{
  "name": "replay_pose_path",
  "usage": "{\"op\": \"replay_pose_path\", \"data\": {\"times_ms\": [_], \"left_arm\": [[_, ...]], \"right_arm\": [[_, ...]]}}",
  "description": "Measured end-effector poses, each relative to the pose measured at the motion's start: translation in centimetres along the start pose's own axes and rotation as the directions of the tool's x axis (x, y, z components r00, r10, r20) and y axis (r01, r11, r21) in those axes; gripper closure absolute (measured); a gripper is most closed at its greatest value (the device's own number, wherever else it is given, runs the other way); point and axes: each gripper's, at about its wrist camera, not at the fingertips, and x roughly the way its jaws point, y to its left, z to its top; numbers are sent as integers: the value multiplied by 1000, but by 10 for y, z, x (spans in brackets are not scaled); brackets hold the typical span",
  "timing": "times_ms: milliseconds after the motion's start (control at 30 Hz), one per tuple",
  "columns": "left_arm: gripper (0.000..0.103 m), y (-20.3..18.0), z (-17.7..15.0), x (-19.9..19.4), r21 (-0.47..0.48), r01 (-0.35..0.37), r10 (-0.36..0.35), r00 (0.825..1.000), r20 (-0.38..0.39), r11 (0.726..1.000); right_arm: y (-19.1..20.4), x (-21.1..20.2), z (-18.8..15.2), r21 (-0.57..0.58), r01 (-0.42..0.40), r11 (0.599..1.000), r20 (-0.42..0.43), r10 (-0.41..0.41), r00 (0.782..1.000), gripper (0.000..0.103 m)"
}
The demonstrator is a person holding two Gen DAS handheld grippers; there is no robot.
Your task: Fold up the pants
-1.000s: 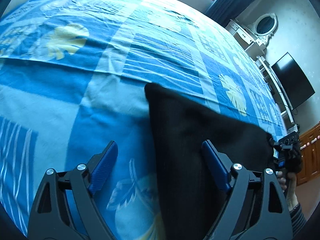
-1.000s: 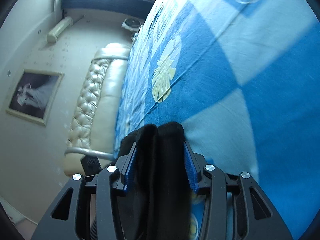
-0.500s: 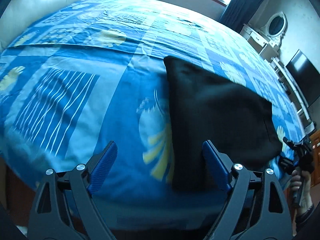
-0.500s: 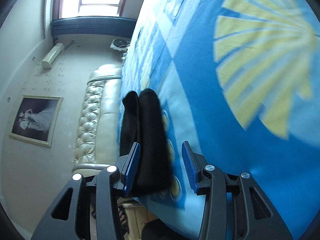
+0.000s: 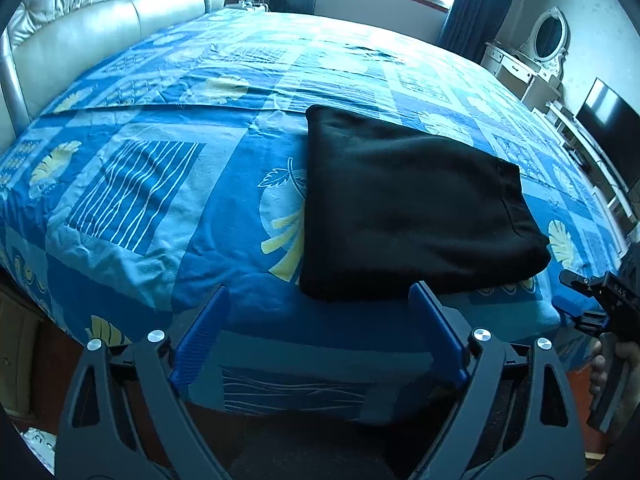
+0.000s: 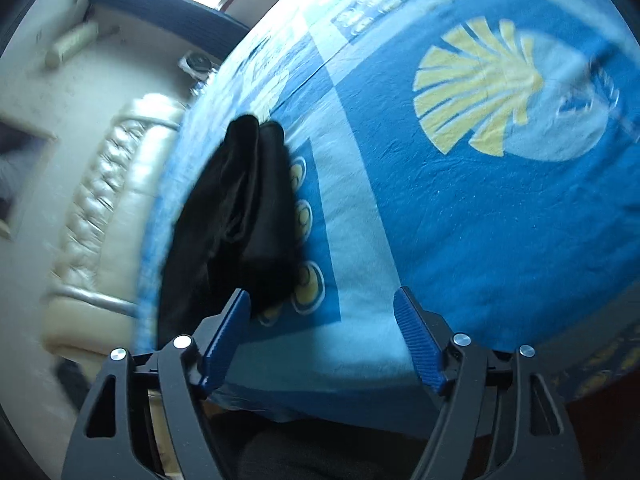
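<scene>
The black pants lie folded into a compact rectangle on the blue patterned bed. My left gripper hovers just short of their near edge. Its jaws are opening and hold nothing. In the right wrist view the pants show edge-on as a stack of layers near the side of the bed. My right gripper is drawn back from them with its jaws opening. Its left fingertip is close to the fabric, and only bedsheet lies between the fingers.
A padded cream headboard runs along the far left of the bed. A white dresser with an oval mirror and a dark TV stand on the right. A hand holding the other gripper shows at the right edge.
The right gripper has let go of the folded pants and its jaws have spread. Both grippers have drawn back towards the bed's near edge. The pants stay flat on the sheet.
</scene>
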Motion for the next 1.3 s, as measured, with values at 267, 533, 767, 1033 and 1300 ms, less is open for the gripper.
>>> {"op": "replay_pose_path", "data": {"times_ms": [267,533,767,1033,1300], "left_arm": [[12,-14,-5,-3,37,-51,49,998,45,998],[12,-17,-7,-1,18,-35,34,999,38,999],[11,-27,-9,-1,55,-47,44,998,50,997],[11,-33,-8,-6,77,-50,44,996,78,996],[10,-33,-7,-8,67,-49,44,996,81,997]], "right_arm": [[38,9,-35,-250,320,914,71,-313,947,24],[57,14,-47,-321,348,881,106,-332,937,21],[61,12,-48,-329,373,867,120,-353,928,19],[59,10,-50,-314,364,877,120,-344,931,19],[61,10,-51,-329,385,862,143,-357,923,19]]}}
